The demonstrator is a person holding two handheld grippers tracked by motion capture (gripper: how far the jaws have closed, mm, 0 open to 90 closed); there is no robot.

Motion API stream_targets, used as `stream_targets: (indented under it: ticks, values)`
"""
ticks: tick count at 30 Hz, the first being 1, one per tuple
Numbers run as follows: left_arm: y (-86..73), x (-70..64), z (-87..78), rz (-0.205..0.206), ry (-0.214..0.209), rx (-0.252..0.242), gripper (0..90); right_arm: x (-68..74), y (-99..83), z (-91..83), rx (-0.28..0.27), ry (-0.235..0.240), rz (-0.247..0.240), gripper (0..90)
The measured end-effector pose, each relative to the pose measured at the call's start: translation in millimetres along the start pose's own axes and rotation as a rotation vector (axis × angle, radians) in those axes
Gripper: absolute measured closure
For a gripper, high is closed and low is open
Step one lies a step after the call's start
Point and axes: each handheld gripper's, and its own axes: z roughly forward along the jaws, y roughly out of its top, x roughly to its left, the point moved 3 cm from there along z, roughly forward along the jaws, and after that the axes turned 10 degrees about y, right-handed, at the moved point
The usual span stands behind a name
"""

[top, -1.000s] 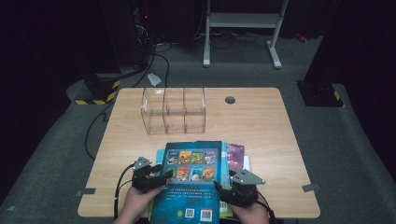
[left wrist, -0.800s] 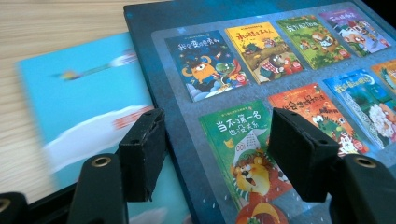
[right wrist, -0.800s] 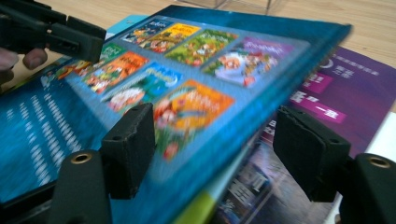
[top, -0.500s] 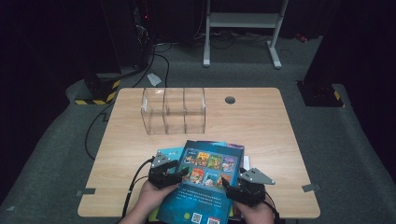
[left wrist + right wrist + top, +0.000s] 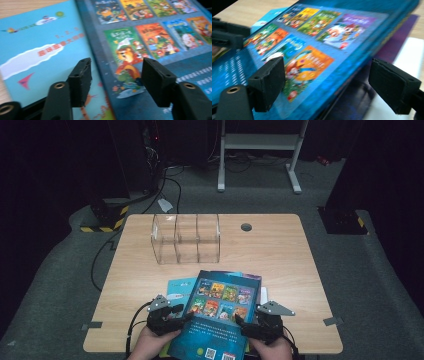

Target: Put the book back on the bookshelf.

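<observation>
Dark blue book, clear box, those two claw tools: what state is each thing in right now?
Dark blue book: closed, back cover up, tilted, on top of the pile.
Light blue book: closed, flat, partly covered.
Clear divided box: empty, upright.
Left gripper: jaws open, straddling the dark book's edge.
Right gripper: jaws open, straddling its other edge.

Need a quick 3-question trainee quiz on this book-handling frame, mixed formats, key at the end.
1. True or false: the dark blue picture book lies on top of the light blue book.
2. Multiple choice: the clear acrylic organizer stands (A) beyond the books, (B) under the books, (C) on the floor.
3. Fill in: the left gripper and the right gripper each have their jaws ____, straddling a side edge of the picture book.

Key: 1 true. 2 A. 3 open.
</observation>
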Motion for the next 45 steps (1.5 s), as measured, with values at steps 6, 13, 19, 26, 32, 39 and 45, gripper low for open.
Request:
stream_targets:
  ticks: [6, 13, 19, 26, 32, 39, 45]
  values:
    - [4.2, -2.5, 4.2, -0.014, 0.017, 0.007, 45.5, 3.3, 3.2, 2.8, 0.027, 0.014, -0.007, 16.2]
    - [16.0, -2.7, 16.1, -0.022, 0.014, -0.001, 46.0, -8.8, 21.4, 9.9, 0.029, -0.006, 0.0, 16.1]
    - [35.4, -6.6, 31.7, 0.005, 0.057, -0.001, 46.3, -31.9, 44.5, 14.9, 0.037, -0.018, 0.005, 17.9]
    - [25.0, -3.4, 25.1, 0.005, 0.07, -0.012, 37.8, -31.5, 30.8, 6.8, 0.022, -0.031, 0.003, 21.8]
    - [15.5, -1.6, 16.8, -0.039, 0.017, -0.001, 37.4, -6.2, 5.5, -5.1, 0.026, 0.009, 0.006, 17.9]
    - [13.6, -3.0, 16.0, -0.032, 0.019, -0.011, 36.6, -5.4, 0.2, -3.2, 0.006, 0.043, 0.026, 16.8]
    - [12.6, -5.3, 15.1, -0.045, 0.004, -0.013, 43.5, -3.5, 1.4, 0.7, 0.012, 0.065, 0.043, 20.5]
